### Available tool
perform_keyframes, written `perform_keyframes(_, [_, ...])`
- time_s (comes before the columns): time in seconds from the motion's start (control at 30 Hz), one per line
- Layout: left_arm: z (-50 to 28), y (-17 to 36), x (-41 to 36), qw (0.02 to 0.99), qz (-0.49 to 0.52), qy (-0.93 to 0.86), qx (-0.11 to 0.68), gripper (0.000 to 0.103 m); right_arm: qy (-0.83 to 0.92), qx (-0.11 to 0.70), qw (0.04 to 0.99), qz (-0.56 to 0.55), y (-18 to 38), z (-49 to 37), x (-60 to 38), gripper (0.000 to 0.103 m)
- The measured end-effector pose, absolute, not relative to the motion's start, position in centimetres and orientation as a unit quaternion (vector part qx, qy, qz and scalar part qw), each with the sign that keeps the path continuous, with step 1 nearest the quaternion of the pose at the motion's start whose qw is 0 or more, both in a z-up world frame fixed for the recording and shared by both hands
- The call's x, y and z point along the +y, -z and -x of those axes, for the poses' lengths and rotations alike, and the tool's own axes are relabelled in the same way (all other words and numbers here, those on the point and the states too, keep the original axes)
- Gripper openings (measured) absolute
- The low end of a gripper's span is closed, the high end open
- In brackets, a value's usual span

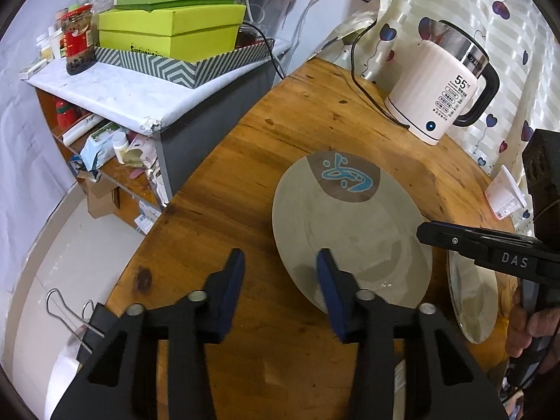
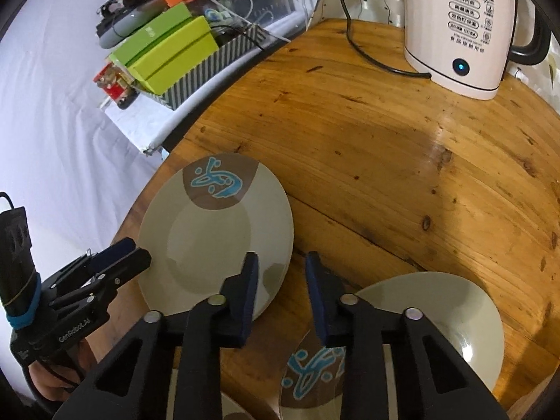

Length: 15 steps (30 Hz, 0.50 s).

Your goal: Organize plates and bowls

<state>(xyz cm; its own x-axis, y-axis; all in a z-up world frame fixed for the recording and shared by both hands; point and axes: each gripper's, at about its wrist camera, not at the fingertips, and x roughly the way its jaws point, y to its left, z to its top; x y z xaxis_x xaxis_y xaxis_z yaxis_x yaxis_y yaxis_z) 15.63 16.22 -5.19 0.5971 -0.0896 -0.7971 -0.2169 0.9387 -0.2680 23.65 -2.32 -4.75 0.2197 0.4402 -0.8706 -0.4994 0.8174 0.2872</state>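
Under right tongs (image 2: 281, 273), second plate (image 2: 455, 322)

Kettle (image 1: 437, 84): "55°C"; right claw (image 1: 425, 232): "DAS".

Black hand-held gripper (image 1: 280, 280), blue pads (image 1: 329, 290)

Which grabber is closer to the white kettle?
Right. The right gripper sits at the blue-patterned plate's kettle-side edge; the left gripper is at its opposite edge, farther from the kettle.
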Motion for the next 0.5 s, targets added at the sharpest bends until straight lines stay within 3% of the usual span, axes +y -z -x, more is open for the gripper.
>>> perform_keyframes(0.5, [-16.34,5.21,15.35,0.881,0.161,-0.026,0.443,0.029,-0.308,0.550,0.777,0.017,5.06,-24.08,-2.04,0.017])
